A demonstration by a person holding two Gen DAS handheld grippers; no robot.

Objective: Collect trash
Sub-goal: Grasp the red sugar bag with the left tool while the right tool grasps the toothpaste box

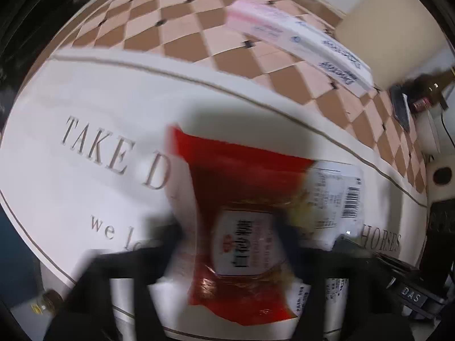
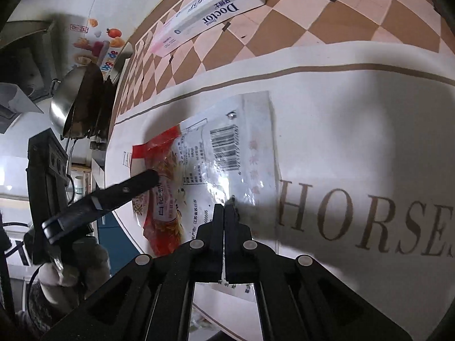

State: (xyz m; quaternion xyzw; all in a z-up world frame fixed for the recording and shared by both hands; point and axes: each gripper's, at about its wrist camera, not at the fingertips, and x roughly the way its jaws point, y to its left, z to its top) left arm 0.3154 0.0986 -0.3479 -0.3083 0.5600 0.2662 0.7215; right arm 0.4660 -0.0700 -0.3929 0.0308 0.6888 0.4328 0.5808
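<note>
Wrapper [image 2: 224, 153], glossy clear-and-red plastic, is pinched by the clenched right hand-held gripper [image 2: 224, 207]; left hand-held gripper [image 1: 227, 224] is spread around it.

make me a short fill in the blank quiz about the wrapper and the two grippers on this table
The right gripper has its fingers closed on the wrapper's ____ edge.
The wrapper is clear plastic with a ____ printed section.
The left gripper has one finger on each side of the ____.
The box reading Doctor lies on the ____ pattern.

Missing words: clear; red; wrapper; checkered
</note>
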